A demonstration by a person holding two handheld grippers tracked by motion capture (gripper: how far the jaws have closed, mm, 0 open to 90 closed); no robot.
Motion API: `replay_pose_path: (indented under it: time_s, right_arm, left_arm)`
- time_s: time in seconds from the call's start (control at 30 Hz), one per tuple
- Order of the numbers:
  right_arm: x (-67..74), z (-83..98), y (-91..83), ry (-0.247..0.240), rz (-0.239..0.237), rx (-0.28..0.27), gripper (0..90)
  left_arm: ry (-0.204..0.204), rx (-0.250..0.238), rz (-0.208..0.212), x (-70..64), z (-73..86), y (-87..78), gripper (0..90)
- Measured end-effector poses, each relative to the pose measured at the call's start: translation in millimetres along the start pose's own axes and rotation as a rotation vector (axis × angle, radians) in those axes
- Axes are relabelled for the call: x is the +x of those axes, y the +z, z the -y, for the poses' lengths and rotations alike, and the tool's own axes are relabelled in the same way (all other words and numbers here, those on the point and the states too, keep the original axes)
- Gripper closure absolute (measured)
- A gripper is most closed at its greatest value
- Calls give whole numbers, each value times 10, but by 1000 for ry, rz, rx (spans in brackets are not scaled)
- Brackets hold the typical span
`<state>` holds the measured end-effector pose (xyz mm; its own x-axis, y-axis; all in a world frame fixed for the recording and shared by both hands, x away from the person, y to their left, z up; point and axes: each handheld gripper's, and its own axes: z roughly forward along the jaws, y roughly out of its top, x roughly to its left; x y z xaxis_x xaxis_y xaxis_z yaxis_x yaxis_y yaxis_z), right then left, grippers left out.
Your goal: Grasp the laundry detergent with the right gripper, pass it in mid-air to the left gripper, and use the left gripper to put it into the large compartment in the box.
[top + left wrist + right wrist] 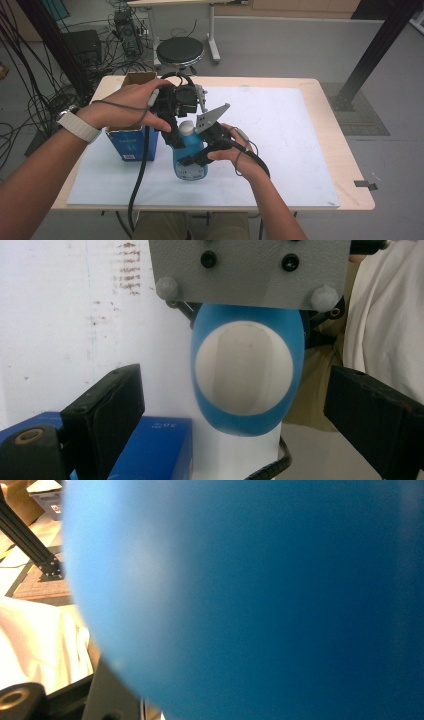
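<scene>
Your right tool [200, 156] is clamping the blue bottle [190, 157] around its body, holding it upright above the white mat [280, 145], a little left of the middle of the desk [350, 165] and toward its near edge. In the right gripper view the bottle's blue wall [260, 600] is sitting hard against the lens, so that grip looks firm. Your left tool [177, 117] is hovering over the bottle's top with its jaws spread wide, one on each side of the white cap [244, 367], and neither jaw is touching it yet.

The step in hand looks like taking hold of the cap to twist it off. In the left gripper view the cap is sitting closer to the left jaw than to the right one, so you should be centring it before closing. Come straight down so both pads meet the cap's side and not the blue shoulder below it. Keep the right tool squeezing steadily and holding the bottle still, or the body may spin with the cap. The blue box [131, 142] is standing just beside the bottle toward the left edge; keep your left hand [127, 102] from knocking it.
</scene>
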<state>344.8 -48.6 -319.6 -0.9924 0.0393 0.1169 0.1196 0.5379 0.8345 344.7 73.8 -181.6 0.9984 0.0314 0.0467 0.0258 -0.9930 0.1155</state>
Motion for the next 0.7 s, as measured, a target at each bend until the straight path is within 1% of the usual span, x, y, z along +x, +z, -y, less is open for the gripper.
replay_pose_path:
  time_s: [0.3, 0.57, 0.7]
  right_arm:
    - [-2, -2, -11, -6, 6, -3, 436]
    - [-5, 3, -17, -7, 3, -7, 436]
    - [-3, 6, -21, -3, -3, -8, 436]
  left_arm:
    - [1, -1, 1, 7, -1, 4, 100]
    - [0, 0, 2, 14, -1, 9, 100]
    - [-6, 1, 2, 11, -5, 14, 100]
